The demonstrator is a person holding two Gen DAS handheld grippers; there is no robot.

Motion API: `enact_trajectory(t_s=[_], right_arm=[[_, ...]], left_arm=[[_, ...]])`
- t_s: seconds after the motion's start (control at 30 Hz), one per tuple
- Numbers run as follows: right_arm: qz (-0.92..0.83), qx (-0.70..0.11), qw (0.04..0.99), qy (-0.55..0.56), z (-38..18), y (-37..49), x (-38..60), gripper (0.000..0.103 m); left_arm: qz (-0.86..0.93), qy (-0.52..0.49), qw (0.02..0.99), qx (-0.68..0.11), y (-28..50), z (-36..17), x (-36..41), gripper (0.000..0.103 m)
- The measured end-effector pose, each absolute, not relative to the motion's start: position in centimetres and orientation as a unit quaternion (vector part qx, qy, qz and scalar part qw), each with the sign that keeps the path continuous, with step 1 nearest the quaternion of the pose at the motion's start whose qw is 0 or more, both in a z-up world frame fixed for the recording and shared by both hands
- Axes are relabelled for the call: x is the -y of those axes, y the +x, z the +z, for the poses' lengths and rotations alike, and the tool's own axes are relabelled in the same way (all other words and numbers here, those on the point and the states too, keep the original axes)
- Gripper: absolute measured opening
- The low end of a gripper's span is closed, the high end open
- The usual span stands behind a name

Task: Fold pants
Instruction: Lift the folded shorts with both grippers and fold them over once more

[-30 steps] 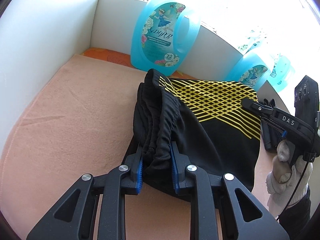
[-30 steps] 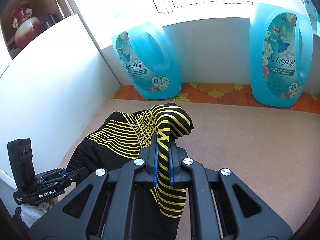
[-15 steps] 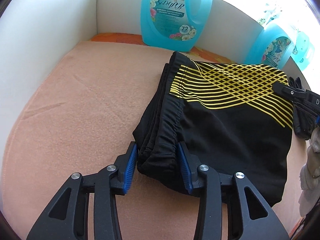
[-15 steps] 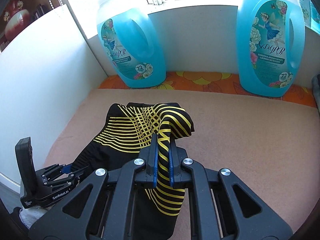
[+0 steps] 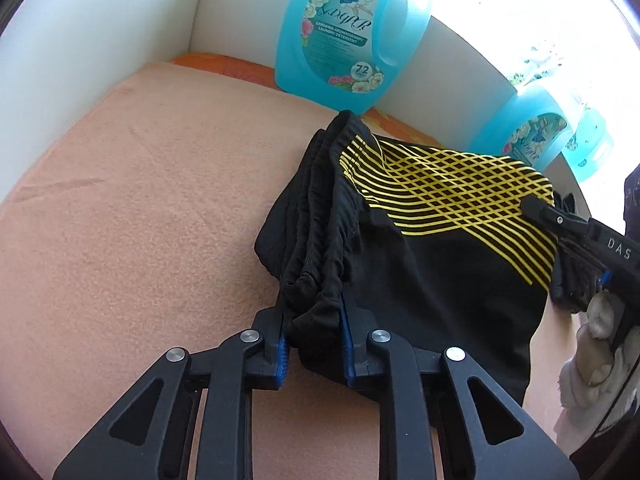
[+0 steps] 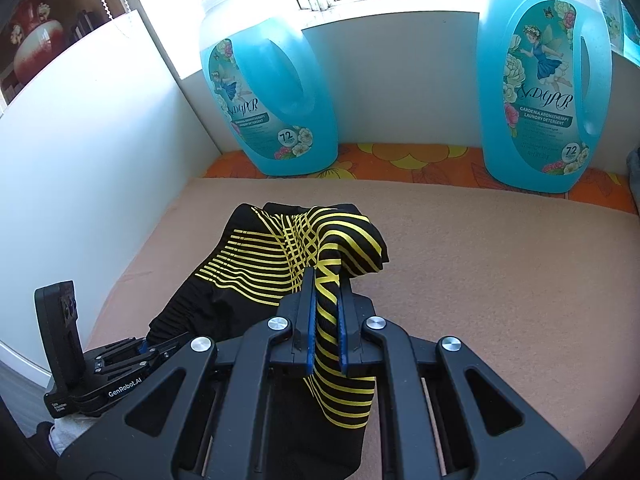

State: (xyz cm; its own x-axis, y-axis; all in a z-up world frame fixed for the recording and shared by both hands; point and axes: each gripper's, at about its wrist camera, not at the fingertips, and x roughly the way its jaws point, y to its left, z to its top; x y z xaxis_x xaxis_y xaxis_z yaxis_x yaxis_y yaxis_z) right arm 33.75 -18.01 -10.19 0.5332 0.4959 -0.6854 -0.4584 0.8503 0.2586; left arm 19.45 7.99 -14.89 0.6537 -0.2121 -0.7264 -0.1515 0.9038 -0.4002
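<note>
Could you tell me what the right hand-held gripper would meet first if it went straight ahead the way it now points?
Beyond the pants it already grips, the right hand-held gripper would probably meet the peach blanket first, then the left detergent jug; depth is unclear.

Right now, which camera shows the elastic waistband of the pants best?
Left wrist. The gathered waistband runs straight out from the left gripper, which clamps it. The right wrist view shows mostly striped fabric, held by the right gripper.
</note>
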Motion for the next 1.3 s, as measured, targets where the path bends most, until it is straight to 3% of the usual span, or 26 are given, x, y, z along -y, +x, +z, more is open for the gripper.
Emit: enact_trajectory(t_s=[0.6,0.97,1.3], right_arm=[[0.246,-0.333,0.910,-0.004,-1.8,29.4,22.4,0.009],[0.227,-0.322,0.919,-0.029,0.8,29.5,25.8,0.009],[0.206,-0.320,0.921,-0.085,4.3,31.8,32.2,0.009]], left_arm=[[-0.098,-0.193,0.919,-0.329,16.8,-7.6,-2.9,0.017],[-0.122,-0.222,0.904,-0.345,18.4,-9.6,0.1,0.017],[-0.167,-0.227,0.896,-0.344,22.6,-9.3,8.5,0.017]])
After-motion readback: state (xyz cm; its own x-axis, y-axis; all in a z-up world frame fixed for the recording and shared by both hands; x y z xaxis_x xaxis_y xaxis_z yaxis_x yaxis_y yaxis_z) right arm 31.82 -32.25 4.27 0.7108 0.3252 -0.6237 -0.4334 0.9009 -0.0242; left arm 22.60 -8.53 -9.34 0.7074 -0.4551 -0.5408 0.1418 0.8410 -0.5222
